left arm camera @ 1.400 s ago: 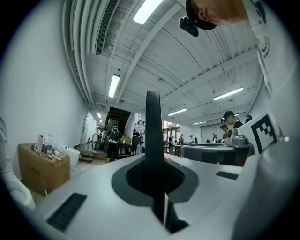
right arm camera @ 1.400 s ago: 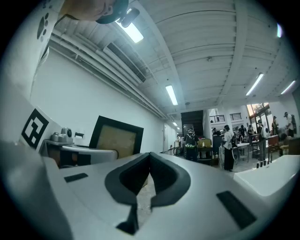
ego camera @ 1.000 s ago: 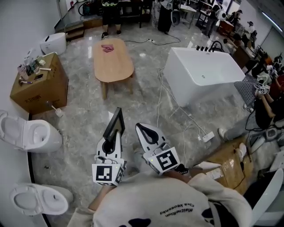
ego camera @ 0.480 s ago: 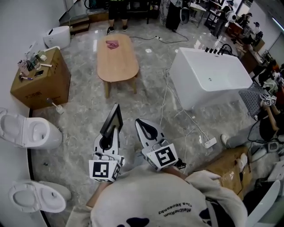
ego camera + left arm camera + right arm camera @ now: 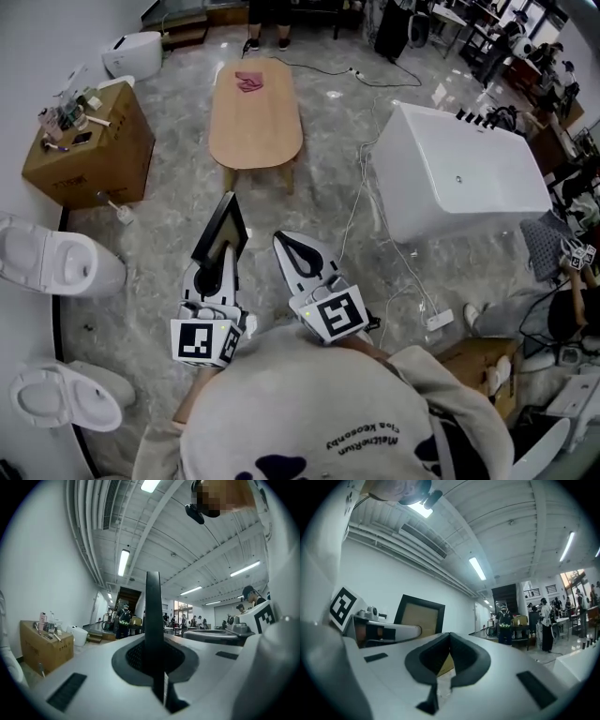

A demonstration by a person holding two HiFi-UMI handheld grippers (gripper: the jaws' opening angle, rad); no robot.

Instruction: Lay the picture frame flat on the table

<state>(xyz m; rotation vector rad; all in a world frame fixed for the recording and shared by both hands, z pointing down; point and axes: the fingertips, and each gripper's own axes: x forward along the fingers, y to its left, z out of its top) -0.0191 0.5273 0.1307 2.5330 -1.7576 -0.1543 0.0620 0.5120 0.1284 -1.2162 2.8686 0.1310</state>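
Observation:
The picture frame [image 5: 221,228] is black with a tan backing and stands upright, clamped at its lower edge by my left gripper [image 5: 225,261]. In the left gripper view the frame [image 5: 153,616] shows edge-on between the pressed jaws. My right gripper [image 5: 285,243] is shut with nothing in it, just right of the frame. Its own view shows the frame's tan back [image 5: 419,616] off to the left. The oval wooden table [image 5: 255,122] lies ahead on the floor, well beyond both grippers.
A pink cloth [image 5: 249,82] lies at the table's far end. A cardboard box [image 5: 94,159] and two toilets [image 5: 52,267] [image 5: 56,408] stand on the left, a white bathtub [image 5: 464,178] with floor cables [image 5: 361,202] on the right. People stand at the back.
The view has advanced toward the table, which now sits lower and nearer. Both grippers shifted slightly left with the frame still clamped in the left one.

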